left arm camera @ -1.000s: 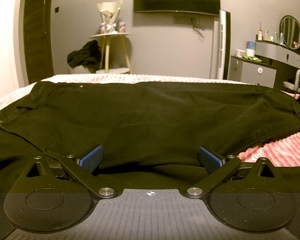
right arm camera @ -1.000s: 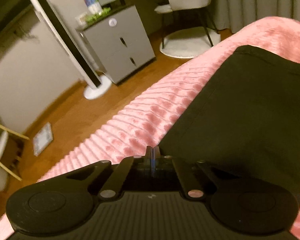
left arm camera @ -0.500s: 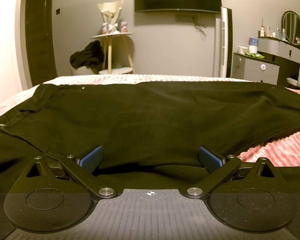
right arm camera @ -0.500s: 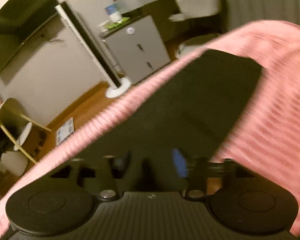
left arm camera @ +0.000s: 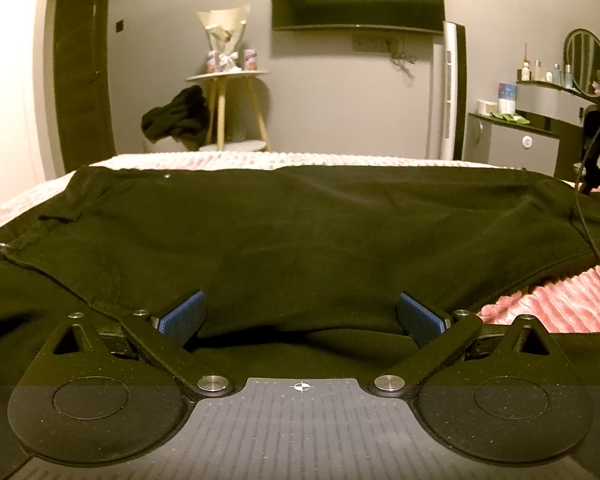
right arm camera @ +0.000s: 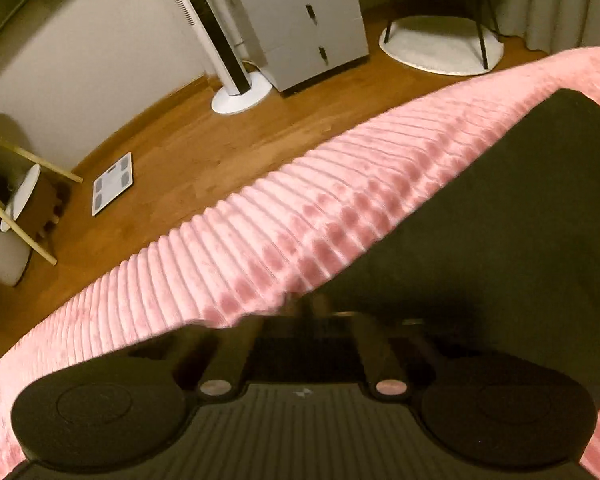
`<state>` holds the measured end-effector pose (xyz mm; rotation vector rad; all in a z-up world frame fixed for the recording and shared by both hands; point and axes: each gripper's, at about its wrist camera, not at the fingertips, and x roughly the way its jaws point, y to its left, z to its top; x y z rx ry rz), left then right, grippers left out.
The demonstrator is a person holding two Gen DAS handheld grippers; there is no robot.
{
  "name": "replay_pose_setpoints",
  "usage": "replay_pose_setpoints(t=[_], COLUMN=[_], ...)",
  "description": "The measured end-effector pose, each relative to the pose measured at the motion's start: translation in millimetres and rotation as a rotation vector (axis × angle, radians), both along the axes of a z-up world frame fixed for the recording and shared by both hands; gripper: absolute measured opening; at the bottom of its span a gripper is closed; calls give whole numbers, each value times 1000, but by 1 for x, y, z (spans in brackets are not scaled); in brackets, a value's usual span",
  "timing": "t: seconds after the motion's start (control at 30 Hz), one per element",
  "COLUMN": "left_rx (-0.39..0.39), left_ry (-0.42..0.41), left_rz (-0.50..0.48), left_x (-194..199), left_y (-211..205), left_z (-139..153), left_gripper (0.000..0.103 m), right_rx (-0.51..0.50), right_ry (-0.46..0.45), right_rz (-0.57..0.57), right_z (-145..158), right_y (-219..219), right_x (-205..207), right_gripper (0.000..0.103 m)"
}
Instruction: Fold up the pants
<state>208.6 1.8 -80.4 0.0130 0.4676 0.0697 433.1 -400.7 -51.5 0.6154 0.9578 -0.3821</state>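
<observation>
Pants, black, lie spread across the pink ribbed bed cover, filling the left wrist view from 9 o'clock to 3 o'clock. The waistband end with its rivet sits toward 10 o'clock; the leg runs off toward 3 o'clock. In the right wrist view the dark fabric occupies the 3 to 5 o'clock sector, with its hem near 2 o'clock and the cover's edge running diagonally above it.

Left hand-held gripper: released, jaws spread wide, blue pads showing at either side. A low ridge of cloth lies between the jaws, not pinched.

Right hand-held gripper: the picture is blurred with motion; the fingers appear drawn together at the boundary of fabric and cover. Whether cloth is caught between them cannot be told.

Progress, as judged: early. The garment appears laid out lengthwise, possibly with one leg already over the other, though this cannot be confirmed in the dim light. No crosswise fold is visible. Remaining work: secure the leg end and the waist area, bring one end over the other, then flatten and square the edges.

A cable trails over the fabric at 3 o'clock in the left view and may snag during the fold.
</observation>
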Motion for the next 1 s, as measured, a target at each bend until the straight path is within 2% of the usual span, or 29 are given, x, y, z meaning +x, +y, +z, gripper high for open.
replay_pose_setpoints(t=[0.2,0.27,0.33,0.53,0.6,0.7,0.77,0.8,0.87,1.0], left_rx=[0,1,0,-1,-2,-2,-1,-1,-2,-3], left_ry=[0,-1,0,-1,-2,-1,-1,-1,-2,-2], left_rz=[0,0,0,0,1,1,1,1,0,1], left_x=[0,0,0,0,0,0,0,0,0,0], left_y=[0,0,0,1,2,2,2,2,2,2], left_z=[0,0,0,-1,-1,-1,-1,-1,-1,-1], left_gripper=[103,103,103,103,103,103,103,103,103,103], right_rx=[28,65,68,-25,-38,-111,-151,-145,-130,-111], right_ry=[-26,-27,-6,27,25,48,58,52,39,9], right_rz=[20,6,-15,51,85,127,149,161,164,200], right_z=[2,2,1,4,2,1,2,2,3,9], right_y=[-3,-5,-2,25,33,43,47,47,43,43], right_x=[-9,-7,-2,24,26,28,27,26,18,-16], right_gripper=[2,14,16,42,44,41,17,14,3,0])
